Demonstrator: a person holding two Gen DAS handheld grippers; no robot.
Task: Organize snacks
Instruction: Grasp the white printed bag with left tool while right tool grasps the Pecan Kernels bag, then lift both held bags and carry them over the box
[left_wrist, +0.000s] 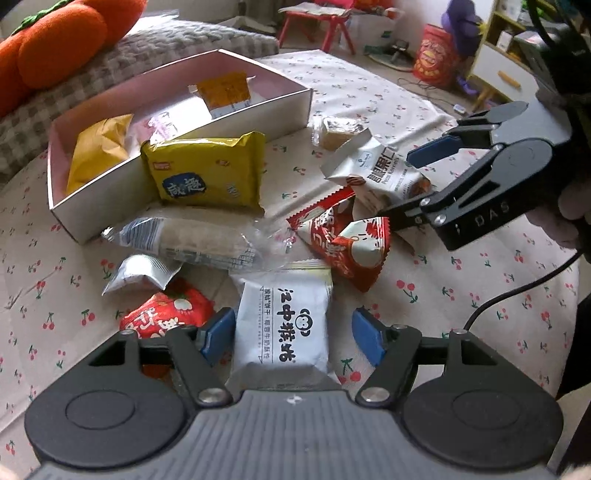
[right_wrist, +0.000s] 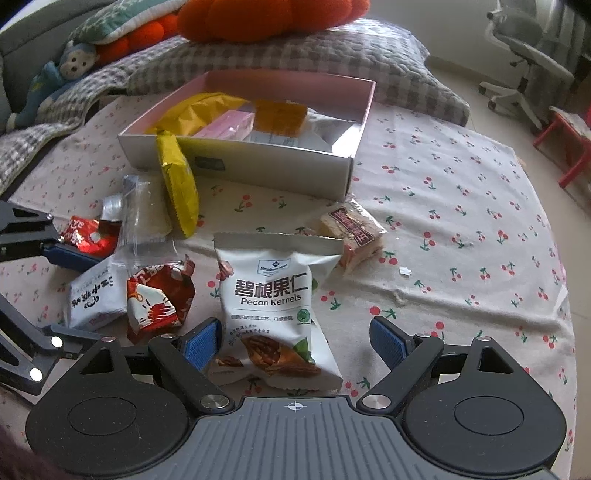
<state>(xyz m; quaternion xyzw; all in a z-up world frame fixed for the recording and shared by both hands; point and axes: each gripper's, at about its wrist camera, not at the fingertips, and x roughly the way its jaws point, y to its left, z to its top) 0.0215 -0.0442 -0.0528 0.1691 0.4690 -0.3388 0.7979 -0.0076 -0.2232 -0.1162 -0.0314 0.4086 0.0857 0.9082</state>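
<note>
My left gripper (left_wrist: 293, 334) is open, its blue pads on either side of a white biscuit packet (left_wrist: 282, 330) lying on the cherry-print cloth. My right gripper (right_wrist: 295, 341) is open around the lower part of a white pecan kernels bag (right_wrist: 275, 310); that bag also shows in the left wrist view (left_wrist: 376, 171) with the right gripper (left_wrist: 424, 177) at it. A white box (left_wrist: 177, 122) (right_wrist: 280, 162) with a pink inside holds yellow, pink and orange packets. Loose red packets (left_wrist: 345, 236) (right_wrist: 159, 299), a yellow packet (left_wrist: 208, 171) (right_wrist: 179, 184) and clear-wrapped snacks (left_wrist: 192, 238) lie in front of the box.
A wrapped cake piece (right_wrist: 354, 230) lies right of the pecan bag. A checked blanket (right_wrist: 258, 55) and orange plush cushions (left_wrist: 55, 40) sit behind the box. A red stool (left_wrist: 317, 26) and an office chair (right_wrist: 528, 62) stand on the floor beyond.
</note>
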